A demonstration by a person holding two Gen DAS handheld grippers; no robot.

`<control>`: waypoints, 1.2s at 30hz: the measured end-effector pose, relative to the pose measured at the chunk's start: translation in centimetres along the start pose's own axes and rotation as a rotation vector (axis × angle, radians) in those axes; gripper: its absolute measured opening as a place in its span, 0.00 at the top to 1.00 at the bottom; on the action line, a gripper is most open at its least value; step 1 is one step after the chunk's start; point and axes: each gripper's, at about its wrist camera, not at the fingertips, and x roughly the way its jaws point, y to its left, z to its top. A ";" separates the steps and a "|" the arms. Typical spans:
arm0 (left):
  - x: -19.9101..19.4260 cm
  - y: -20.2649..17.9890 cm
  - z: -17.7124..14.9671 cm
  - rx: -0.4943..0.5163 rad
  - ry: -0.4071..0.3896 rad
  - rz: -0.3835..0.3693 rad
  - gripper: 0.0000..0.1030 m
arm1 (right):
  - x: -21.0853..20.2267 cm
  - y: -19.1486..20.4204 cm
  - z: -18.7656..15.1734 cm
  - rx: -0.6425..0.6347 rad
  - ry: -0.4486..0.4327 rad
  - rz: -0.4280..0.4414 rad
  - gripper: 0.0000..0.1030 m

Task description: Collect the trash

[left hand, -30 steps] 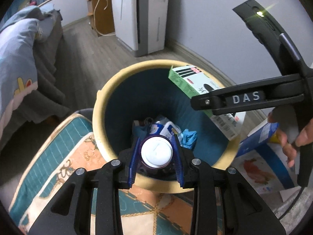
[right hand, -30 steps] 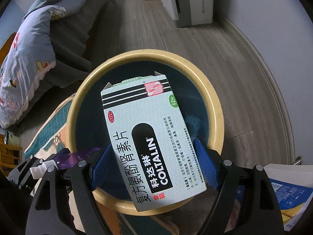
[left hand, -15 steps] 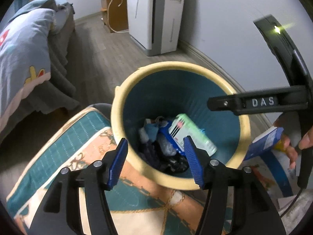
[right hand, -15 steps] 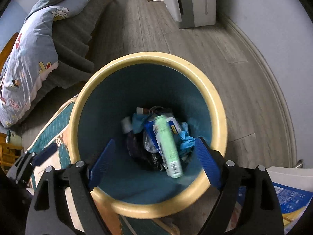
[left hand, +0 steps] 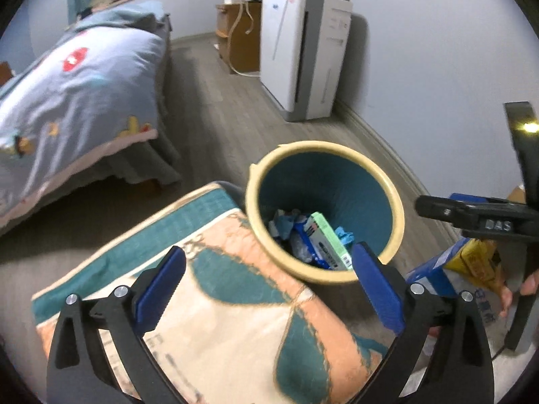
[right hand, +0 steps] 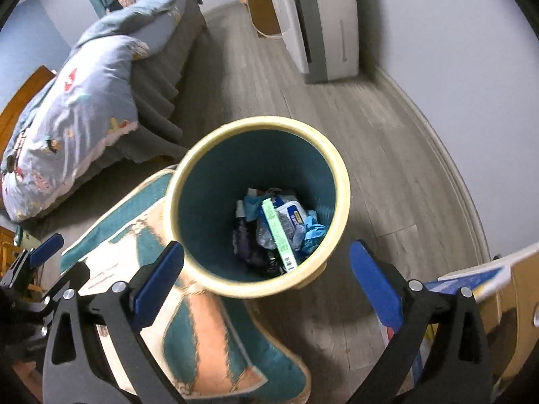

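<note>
The trash bin (right hand: 259,289) stands on the floor (right hand: 380,175), touching the edge of the rug (right hand: 202,333) to its left. In the bin lie the medicine box (right hand: 279,232), a wipes pack (right hand: 292,213) beside it and crumpled gloves (right hand: 313,230) to the right. Behind the bin on the left is the bed (left hand: 77,101); behind it on the right, against the wall, stands the air purifier (left hand: 303,54), with a wooden cabinet (left hand: 241,33) just beyond.
</note>
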 end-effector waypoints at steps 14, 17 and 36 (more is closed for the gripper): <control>-4.3 -1.9 -2.9 0.038 -0.076 0.073 0.05 | -5.3 2.6 -4.2 -0.043 -0.125 -0.060 0.06; -4.4 -1.8 -3.1 0.036 -0.067 0.062 0.05 | -5.3 3.5 -4.6 -0.067 -0.116 -0.074 0.06; -4.6 -1.6 -3.5 0.034 -0.055 0.060 0.05 | -5.7 3.2 -4.8 -0.046 -0.134 -0.105 0.06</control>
